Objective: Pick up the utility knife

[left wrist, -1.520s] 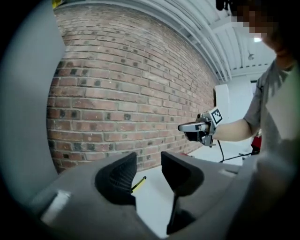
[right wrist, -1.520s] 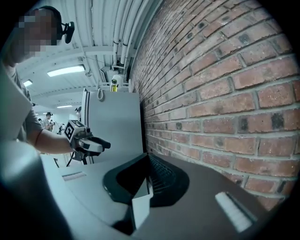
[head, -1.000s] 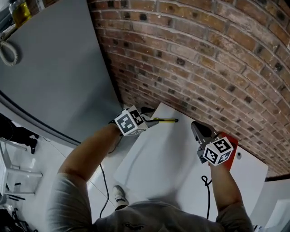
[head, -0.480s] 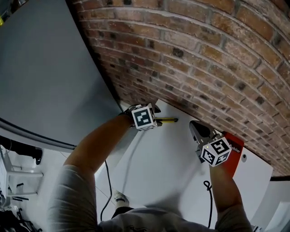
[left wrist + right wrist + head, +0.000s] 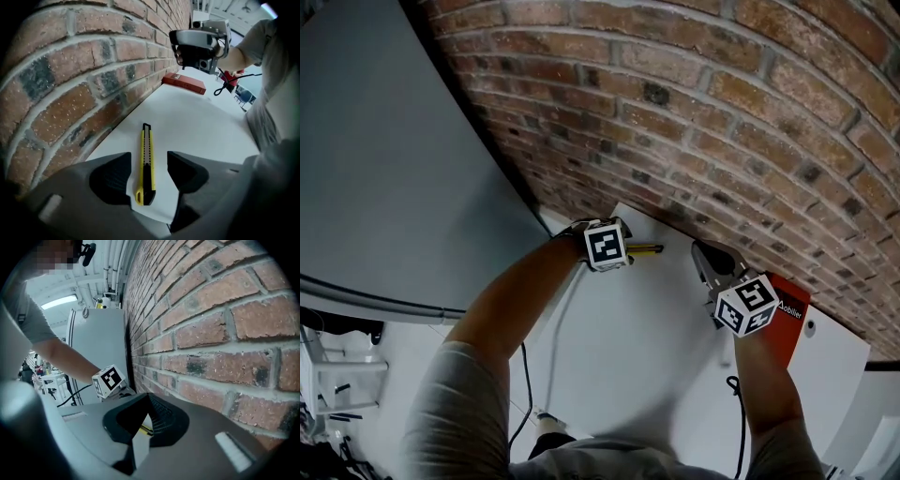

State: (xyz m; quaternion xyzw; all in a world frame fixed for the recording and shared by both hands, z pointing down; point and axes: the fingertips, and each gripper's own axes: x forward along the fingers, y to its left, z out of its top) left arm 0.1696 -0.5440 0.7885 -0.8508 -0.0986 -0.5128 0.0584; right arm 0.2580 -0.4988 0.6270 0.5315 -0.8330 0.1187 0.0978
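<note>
Head view: left gripper (image 5: pixel 625 247) poised over the yellow utility knife (image 5: pixel 649 249) on the white table (image 5: pixel 656 328) beside the brick wall (image 5: pixel 722 112), right gripper (image 5: pixel 705 255) at the knife's 3 o'clock; left gripper view: jaws, just now opening, flank the knife untouched; right gripper view: jaws together, empty.

A brick wall (image 5: pixel 722 112) of red-brown courses and pale mortar runs along the far edge of a white table (image 5: pixel 647 366). At the table's right end, a flat red box (image 5: pixel 787 330) with white lettering lies close by the foot of the wall. To the left, a tall plain grey cabinet (image 5: pixel 384 169) stands beside the table, its far edge at the bricks. Near left, a white metal frame (image 5: pixel 347 370) stands on the pale floor (image 5: pixel 403 352).
</note>
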